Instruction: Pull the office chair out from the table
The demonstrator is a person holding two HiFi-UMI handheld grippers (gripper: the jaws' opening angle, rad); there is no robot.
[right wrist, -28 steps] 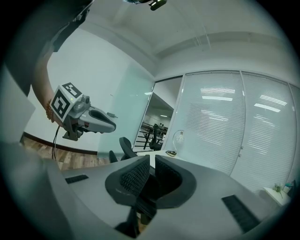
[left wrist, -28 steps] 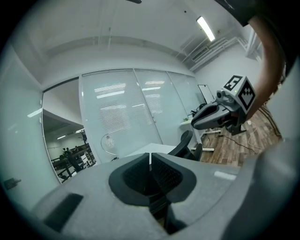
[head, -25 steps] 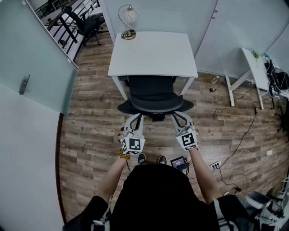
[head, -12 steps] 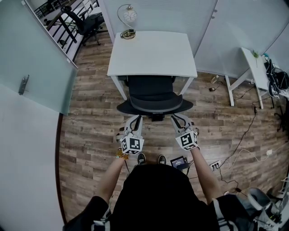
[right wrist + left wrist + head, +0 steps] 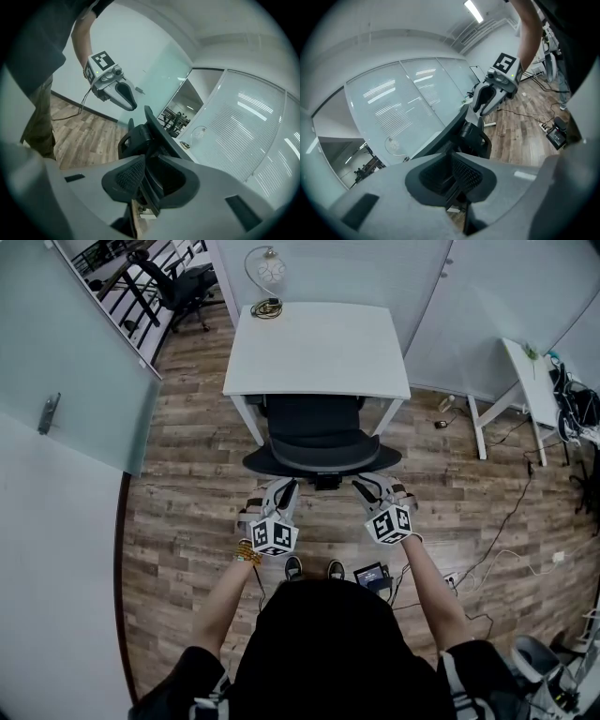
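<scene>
A: Since a second ago, both tools have rolled and sunk a bit. The right tongs [image 5: 146, 187] have just been opening. The chair [image 5: 319, 457] hasn't visibly shifted.
B: Anything in the right ones?
A: The chair's back rim runs between the jaws, with the pads off it. They're spread, not pinching.
B: And the other side?
A: The left tongs [image 5: 457, 187] are pressed almost together. The dark strip in the slit looks like that same thin rim, so I read it as pinching the chair back. In the head view its tips sit right at the left part of the rim.
B: Why one per side?
A: My guess is a symmetric hold keeps a swivel chair from yawing when it's pulled. The rim is also the only thin edge that fits the jaws.
B: Where's the chair now?
A: It's on the wood floor [image 5: 187, 502], between the person and the desk [image 5: 319, 352]. The seat front is tucked under the near edge of the desk and the back is clear of it.
B: Done, then?
A: Can't say. With one side let go, it's either a finish or a regrip. There's free floor behind the chair for more travel. Past the desk there's only the wall [image 5: 356, 268].
</scene>
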